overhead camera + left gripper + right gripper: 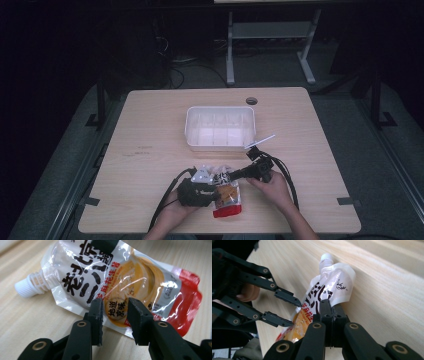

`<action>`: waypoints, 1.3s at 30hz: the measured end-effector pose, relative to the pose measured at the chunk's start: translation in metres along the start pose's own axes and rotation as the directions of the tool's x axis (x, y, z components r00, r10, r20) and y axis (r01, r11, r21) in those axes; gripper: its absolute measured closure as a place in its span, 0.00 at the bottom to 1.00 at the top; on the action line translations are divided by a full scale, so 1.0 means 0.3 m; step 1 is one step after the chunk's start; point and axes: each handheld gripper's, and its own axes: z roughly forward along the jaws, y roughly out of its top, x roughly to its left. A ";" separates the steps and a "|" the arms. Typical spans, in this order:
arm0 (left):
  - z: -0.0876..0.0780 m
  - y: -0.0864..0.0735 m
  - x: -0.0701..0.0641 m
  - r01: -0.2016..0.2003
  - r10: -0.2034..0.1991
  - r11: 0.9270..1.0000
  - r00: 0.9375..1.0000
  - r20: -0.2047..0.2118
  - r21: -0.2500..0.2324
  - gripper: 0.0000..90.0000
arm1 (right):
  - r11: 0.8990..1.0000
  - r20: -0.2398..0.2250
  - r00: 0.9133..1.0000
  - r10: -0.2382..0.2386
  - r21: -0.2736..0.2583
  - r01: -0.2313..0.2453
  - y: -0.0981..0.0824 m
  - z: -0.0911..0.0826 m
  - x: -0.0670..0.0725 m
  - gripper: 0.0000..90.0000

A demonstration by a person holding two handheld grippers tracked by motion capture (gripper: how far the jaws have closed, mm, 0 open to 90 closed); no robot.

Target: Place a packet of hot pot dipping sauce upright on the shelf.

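A clear sauce pouch (227,197) with black characters, orange contents, a red bottom and a white screw cap (23,287) lies near the table's front edge. My right gripper (329,306) is shut on the pouch (332,285) just below its spout end, and in the high view it (231,176) comes in from the right. My left gripper (115,310) stands open, a clear gap between its jaws, close in front of the pouch (140,282) at its middle. In the right gripper view the left gripper (293,313) has its tips at the pouch's side edge.
A white plastic bin (220,127) with dividers stands at the table's middle, behind the hands. A thin white strip (260,141) lies by its front right corner. A cable hole (251,100) sits near the far edge. Bare wood spreads left and right.
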 end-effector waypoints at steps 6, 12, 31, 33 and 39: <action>-0.027 -0.005 0.016 0.025 -0.025 0.999 1.000 -0.007 -0.027 0.69 | 0.997 0.021 0.999 -0.026 -0.072 0.027 -0.001 -0.045 0.037 1.00; -0.046 -0.007 0.027 0.042 -0.042 0.998 0.999 0.008 -0.047 0.67 | 0.994 0.016 1.000 -0.025 -0.109 0.026 -0.004 -0.075 0.049 1.00; -0.118 -0.027 0.059 0.063 -0.067 0.994 0.997 -0.041 -0.094 0.62 | 0.973 0.051 0.992 -0.112 -0.195 0.120 0.014 -0.181 0.178 1.00; -0.128 -0.034 0.065 0.073 -0.077 0.992 0.996 -0.046 -0.098 0.62 | 0.970 0.065 0.991 -0.120 -0.204 0.131 0.015 -0.196 0.194 1.00; -0.154 -0.053 0.079 0.090 -0.098 0.990 0.993 -0.072 -0.106 0.59 | 0.965 0.129 0.983 -0.128 -0.213 0.153 0.020 -0.218 0.217 1.00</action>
